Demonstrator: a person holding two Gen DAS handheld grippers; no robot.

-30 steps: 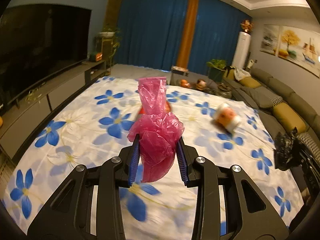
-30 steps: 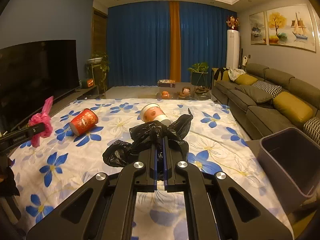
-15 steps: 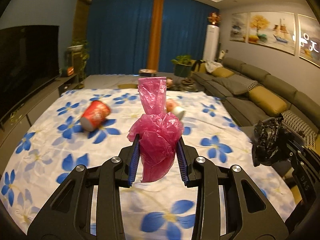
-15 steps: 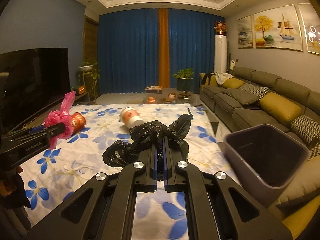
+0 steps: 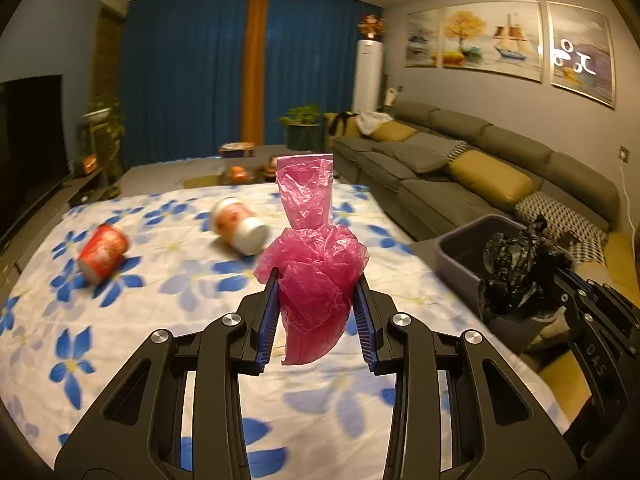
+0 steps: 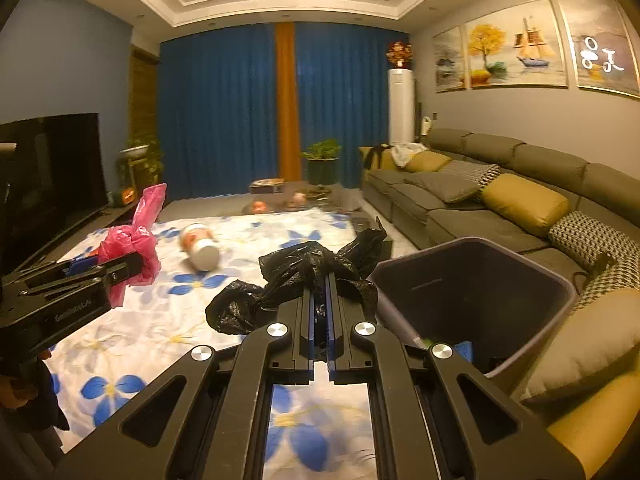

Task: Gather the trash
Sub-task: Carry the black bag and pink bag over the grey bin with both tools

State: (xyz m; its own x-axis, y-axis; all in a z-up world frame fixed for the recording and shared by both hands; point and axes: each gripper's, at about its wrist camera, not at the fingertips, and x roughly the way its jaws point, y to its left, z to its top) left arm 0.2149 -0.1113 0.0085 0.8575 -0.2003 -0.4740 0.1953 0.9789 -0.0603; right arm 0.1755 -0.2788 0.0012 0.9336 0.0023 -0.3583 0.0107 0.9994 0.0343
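I can't read the 2 blurred cups (image 5: 236,228) mid-left; my left gripper (image 5: 316,304) clamps the pink bag (image 5: 316,280), my right gripper (image 6: 320,308) pinches the black bag (image 6: 304,276) beside the bin (image 6: 472,292) at right.

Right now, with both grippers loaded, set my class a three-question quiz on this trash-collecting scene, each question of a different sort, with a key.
1. True or false: the left gripper is clamped on a pink plastic bag.
2. Which item lies nearest the grey bin?
A. the red cup
B. the black bag in the right gripper
C. the white-based cup
3. Fill in: both cups lie on their ____ on the flowered cloth.

Key: 1 true; 2 B; 3 sides.
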